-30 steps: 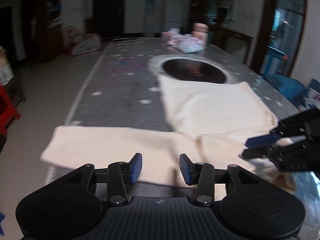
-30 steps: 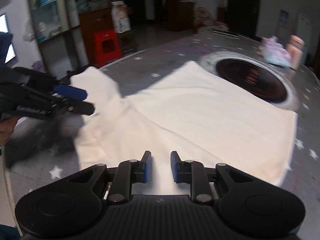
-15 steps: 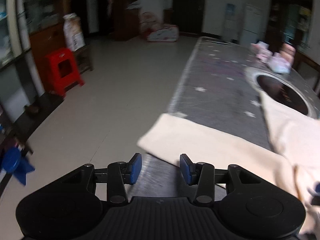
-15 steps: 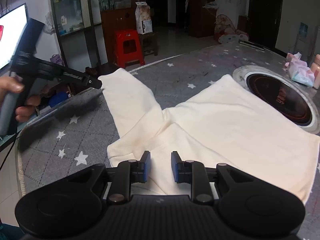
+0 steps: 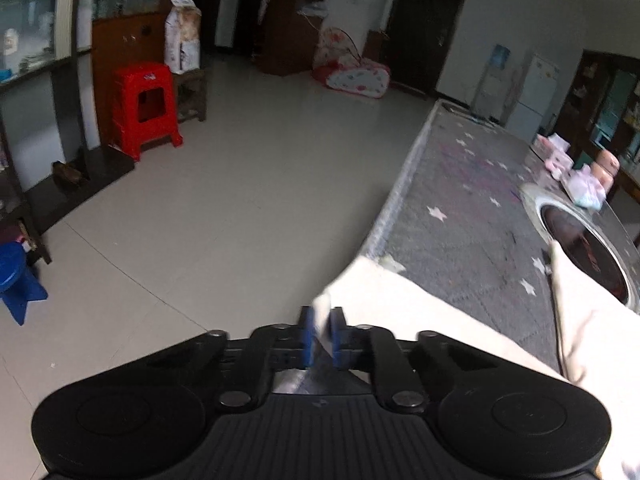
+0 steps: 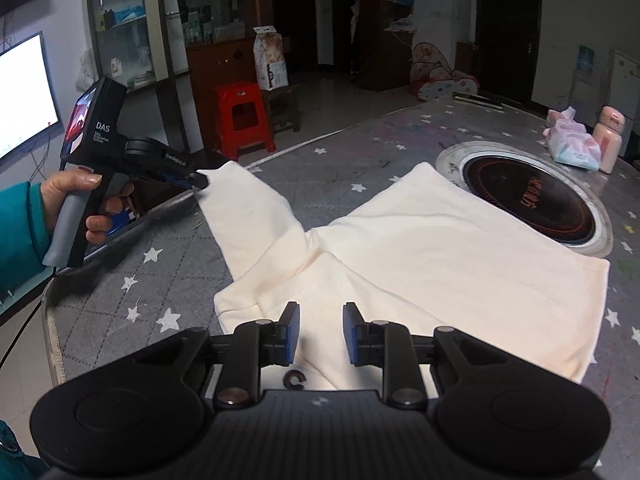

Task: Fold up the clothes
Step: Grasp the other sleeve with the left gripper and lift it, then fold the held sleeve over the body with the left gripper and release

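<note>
Garment: cream sweatshirt [image 6: 420, 264] lies spread flat on the grey star-patterned table cover [image 6: 120, 280]; body towards the round burner, one sleeve stretched out to the table's left edge.
Sleeve: cuff end [image 6: 224, 176] reaches the table edge; in the left wrist view the same sleeve [image 5: 420, 312] runs from the pads back across the cover.
Left gripper [image 5: 320, 338]: blue pads drawn nearly together, pinching the corner of the sleeve cuff between them; seen from the right wrist view [image 6: 198, 179] its tip sits on the cuff at the table edge.
Left hand [image 6: 76, 196]: wrapped round the grey handle, teal sleeve at the wrist.
Right gripper [image 6: 320, 334]: pads apart with a clear gap, nothing between them; it hovers over the near part of the sweatshirt, contact with the cloth not clear.
Burner [image 6: 532, 196]: round dark plate set in the table; the sweatshirt's far edge overlaps its rim.
Far end of table: pink bottle [image 6: 610, 138] just beside a plastic bag [image 6: 572, 148].
Floor side: red stool [image 5: 146, 108] and blue stool [image 5: 18, 280] stand well apart from the table.
</note>
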`<state>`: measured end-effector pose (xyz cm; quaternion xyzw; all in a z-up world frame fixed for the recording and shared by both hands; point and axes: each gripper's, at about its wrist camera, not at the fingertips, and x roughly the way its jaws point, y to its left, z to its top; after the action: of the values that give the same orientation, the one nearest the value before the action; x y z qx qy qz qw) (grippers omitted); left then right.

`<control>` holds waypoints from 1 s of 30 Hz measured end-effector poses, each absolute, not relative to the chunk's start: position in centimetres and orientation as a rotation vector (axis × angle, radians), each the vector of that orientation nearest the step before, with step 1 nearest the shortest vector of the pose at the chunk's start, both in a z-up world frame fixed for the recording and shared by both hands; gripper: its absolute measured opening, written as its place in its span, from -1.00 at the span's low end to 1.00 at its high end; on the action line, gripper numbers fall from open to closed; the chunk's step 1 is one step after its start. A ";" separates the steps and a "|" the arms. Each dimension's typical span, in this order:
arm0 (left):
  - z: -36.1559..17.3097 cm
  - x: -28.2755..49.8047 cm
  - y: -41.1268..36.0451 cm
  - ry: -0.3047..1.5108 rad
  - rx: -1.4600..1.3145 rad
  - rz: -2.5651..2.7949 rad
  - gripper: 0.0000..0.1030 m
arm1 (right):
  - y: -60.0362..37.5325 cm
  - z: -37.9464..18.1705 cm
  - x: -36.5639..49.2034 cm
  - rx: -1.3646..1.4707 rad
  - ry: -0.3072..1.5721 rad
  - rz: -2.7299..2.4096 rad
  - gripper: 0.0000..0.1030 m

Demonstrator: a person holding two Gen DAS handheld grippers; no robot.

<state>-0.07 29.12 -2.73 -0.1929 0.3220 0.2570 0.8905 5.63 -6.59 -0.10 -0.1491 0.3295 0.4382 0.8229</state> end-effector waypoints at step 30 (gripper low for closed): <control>4.5 3.5 1.8 0.586 -0.226 -0.383 -0.90 | -18.4 -0.9 7.3 -0.203 0.735 0.635 -0.55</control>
<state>3.54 1.79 4.55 -0.1107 0.2866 -0.1874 0.9330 7.27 -18.37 -0.91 -0.0972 0.3524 0.3047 0.8795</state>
